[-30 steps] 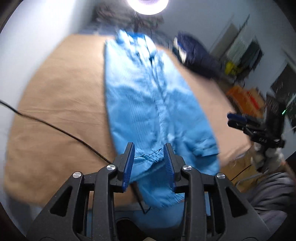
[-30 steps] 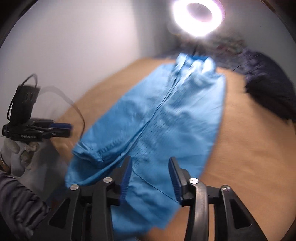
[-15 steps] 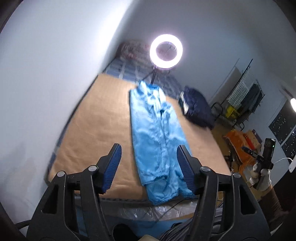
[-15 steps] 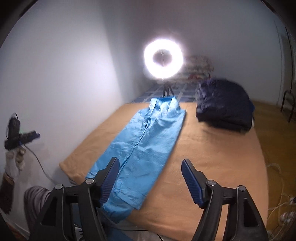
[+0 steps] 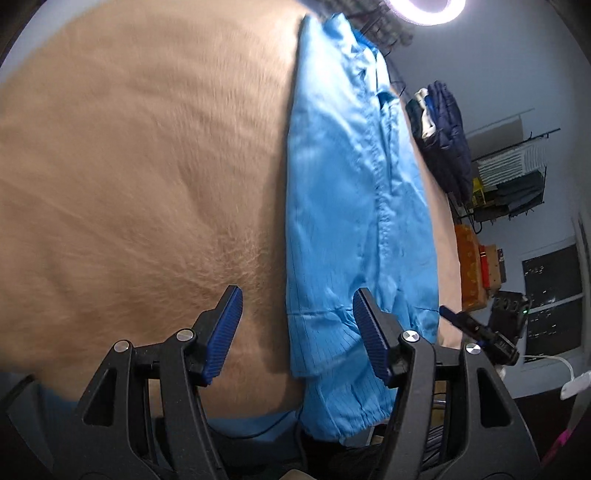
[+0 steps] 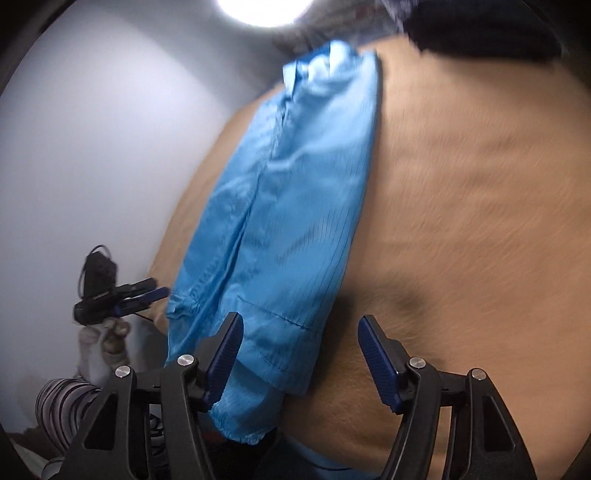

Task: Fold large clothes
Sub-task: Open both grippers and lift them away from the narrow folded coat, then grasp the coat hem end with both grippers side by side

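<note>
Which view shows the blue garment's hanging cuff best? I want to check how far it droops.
The right wrist view: the cuff hangs clear below the tan bed edge, gathered hem visible. The left wrist view shows it too, partly hidden behind a gripper finger.

This is a lived-in bedroom at home, fitted out for filming — a wide bed under a tan blanket (image 5: pixel 140 177) takes up most of both views, set against a plain pale wall (image 6: pixel 103 155). A lit ring light (image 5: pixel 424 11) stands at its far end, and a pile of dark folded clothes (image 5: pixel 445 136) rests near the bed's far corner. Beyond the bed's side a drying rack (image 5: pixel 513 177) hung with laundry, an orange box (image 5: pixel 469 273) and a dark window (image 5: pixel 554 299) show everyday household clutter — nothing like a lab or workshop.
</note>
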`<state>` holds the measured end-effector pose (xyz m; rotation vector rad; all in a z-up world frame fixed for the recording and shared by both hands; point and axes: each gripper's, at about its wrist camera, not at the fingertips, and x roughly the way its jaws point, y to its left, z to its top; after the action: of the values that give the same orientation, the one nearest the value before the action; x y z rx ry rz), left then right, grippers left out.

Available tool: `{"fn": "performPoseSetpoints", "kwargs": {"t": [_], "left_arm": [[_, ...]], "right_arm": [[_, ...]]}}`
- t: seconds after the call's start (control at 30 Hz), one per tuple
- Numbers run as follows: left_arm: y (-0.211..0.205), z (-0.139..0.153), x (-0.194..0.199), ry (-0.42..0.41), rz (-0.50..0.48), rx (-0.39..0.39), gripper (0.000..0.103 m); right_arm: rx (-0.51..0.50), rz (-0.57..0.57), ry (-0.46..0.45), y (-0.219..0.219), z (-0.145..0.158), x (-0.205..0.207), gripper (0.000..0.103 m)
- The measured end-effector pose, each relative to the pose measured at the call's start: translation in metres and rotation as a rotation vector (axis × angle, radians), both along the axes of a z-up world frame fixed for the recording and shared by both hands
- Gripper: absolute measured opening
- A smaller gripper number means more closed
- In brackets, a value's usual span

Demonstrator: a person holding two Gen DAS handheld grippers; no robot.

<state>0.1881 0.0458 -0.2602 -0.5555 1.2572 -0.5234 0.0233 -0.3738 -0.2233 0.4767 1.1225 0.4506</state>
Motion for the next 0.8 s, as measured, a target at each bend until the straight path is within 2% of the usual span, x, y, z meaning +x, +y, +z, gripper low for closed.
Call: {"fn": "performPoseSetpoints", "kwargs": {"t": [0.17,0.27,0.3,0.33,0.37,0.4,0.43,0.5,0.6,0.67,0.7,0.73,0.8], "left_arm": [[-0.009,-0.007,0.007,0.010,-0.009,-0.055,0.062],[-0.014,-0.011,0.012,0.022,-0.028,-0.066,0.051],[-0.016,-0.013,0.014,0.024,-0.036,-0.070,0.047],[-0.017,-0.012,0.014,0.027,-0.044,-0.072,0.038],[-0.019,-0.011,0.016,0.030,-0.051,-0.070,0.031],[-0.022,-0.012,0.017,0.034,-0.058,-0.060,0.018],[-0.025,-0.014,0.017,0.036,-0.067,-0.046,0.013],[-0.030,-0.014,0.017,0.025,-0.083,-0.046,0.013],[-0.034,-0.014,0.015,0.015,-0.080,-0.029,0.014],[-0.036,-0.016,0.015,0.023,-0.081,-0.058,0.018],[-0.037,-0.016,0.015,0.023,-0.084,-0.065,0.019],[-0.035,-0.016,0.013,0.022,-0.087,-0.066,0.018],[-0.036,-0.018,0.013,0.021,-0.092,-0.079,0.018]], "right_arm": [[0.120,0.060,0.076,0.010,-0.030,0.010,0.059],[0.176,0.087,0.095,0.013,-0.042,0.017,0.051],[0.195,0.096,0.101,0.015,-0.045,0.019,0.041],[0.206,0.103,0.111,0.016,-0.047,0.020,0.025],[0.198,0.110,0.126,0.018,-0.049,0.021,0.018],[0.181,0.119,0.132,0.019,-0.049,0.020,0.008],[0.153,0.142,0.139,0.022,-0.049,0.019,0.003],[0.101,0.195,0.134,0.025,-0.045,0.014,0.002],[0.083,0.222,0.133,0.023,-0.041,0.008,0.001],[0.076,0.235,0.128,0.022,-0.039,0.007,0.002],[0.079,0.236,0.124,0.023,-0.038,0.008,0.007],[0.093,0.230,0.123,0.021,-0.038,0.008,0.022],[0.191,0.205,0.141,0.019,-0.042,0.012,0.037]]}}
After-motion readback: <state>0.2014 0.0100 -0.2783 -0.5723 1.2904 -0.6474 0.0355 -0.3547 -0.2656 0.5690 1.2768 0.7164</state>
